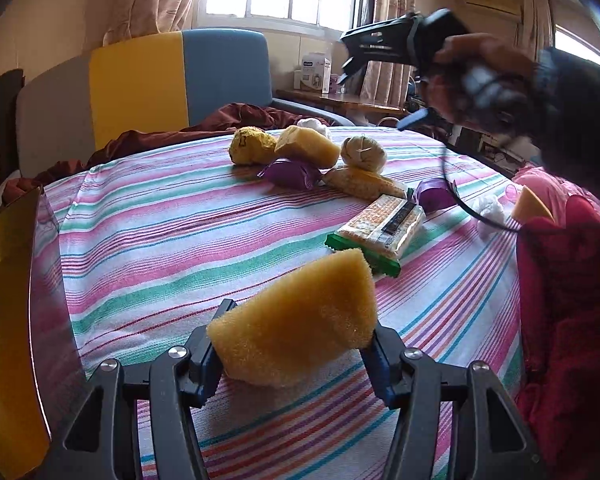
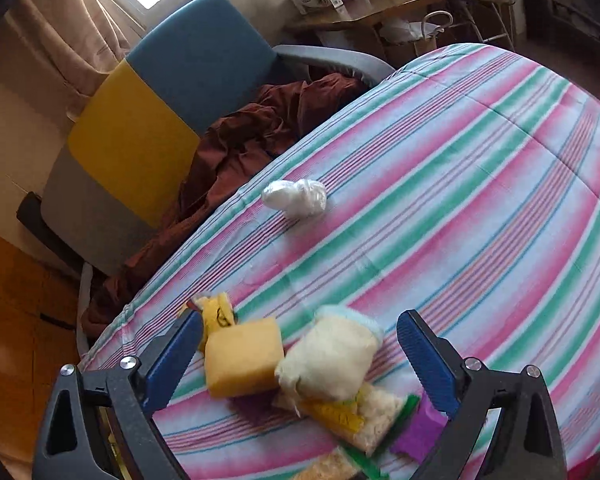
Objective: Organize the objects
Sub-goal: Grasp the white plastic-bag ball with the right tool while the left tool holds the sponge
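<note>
**Left gripper carries a sponge; right gripper hangs open over the pile**

A table covered in a striped cloth (image 1: 180,248) holds a loose heap of soft things and snack packets. The left gripper (image 1: 296,344) is clamped on a yellow sponge (image 1: 296,332), held just above the cloth near the table's front edge. The sponge sits squarely between the two jaws, tilted, with most of its body sticking out past them.

The right gripper (image 2: 296,356) hovers above the heap with its jaws spread wide and nothing between them. Below and between its fingers lie a second sponge (image 2: 242,360) and a cream pouch (image 2: 332,364), touching each other, on top of packets (image 2: 364,428). A white wad (image 2: 296,198) lies well apart, farther up the cloth. In the left view a cracker pack (image 1: 384,228) lies just beyond the held sponge.

The step in hand looks like carrying the sponge to wherever sponges are being gathered. The next move probably calls for setting it down beside the other sponge, then lowering the right gripper onto one item without catching its neighbour.
</note>
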Motion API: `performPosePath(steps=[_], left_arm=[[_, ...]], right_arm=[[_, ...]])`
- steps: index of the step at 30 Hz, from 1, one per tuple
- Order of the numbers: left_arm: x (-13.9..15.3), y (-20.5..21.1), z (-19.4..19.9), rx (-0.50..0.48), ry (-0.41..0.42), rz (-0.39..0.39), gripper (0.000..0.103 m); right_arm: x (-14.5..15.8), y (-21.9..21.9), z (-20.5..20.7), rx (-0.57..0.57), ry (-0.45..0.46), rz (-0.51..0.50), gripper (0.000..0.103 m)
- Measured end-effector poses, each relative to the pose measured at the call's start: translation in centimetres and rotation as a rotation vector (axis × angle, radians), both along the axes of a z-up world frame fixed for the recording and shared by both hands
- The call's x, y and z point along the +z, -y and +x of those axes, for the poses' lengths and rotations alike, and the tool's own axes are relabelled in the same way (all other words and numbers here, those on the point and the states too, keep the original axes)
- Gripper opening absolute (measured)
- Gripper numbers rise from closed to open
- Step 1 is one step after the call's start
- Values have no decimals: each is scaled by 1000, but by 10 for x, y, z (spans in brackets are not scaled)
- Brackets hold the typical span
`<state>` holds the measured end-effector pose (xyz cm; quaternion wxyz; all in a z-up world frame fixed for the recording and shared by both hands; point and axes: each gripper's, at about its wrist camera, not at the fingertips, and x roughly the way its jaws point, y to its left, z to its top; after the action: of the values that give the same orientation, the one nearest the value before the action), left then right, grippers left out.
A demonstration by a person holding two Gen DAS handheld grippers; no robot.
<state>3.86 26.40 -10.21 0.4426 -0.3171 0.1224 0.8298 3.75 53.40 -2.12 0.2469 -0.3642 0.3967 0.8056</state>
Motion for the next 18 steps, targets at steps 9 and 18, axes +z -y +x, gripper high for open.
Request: performPosePath(steps=[9,18], left_arm=[[-5,0,-10,-4,65,28,59],[-6,2,-13,-7,93,47,59]], right_arm=[[-30,-61,-96,-30,72,-65,98],[-67,-79,-147,-23,253,36,67]])
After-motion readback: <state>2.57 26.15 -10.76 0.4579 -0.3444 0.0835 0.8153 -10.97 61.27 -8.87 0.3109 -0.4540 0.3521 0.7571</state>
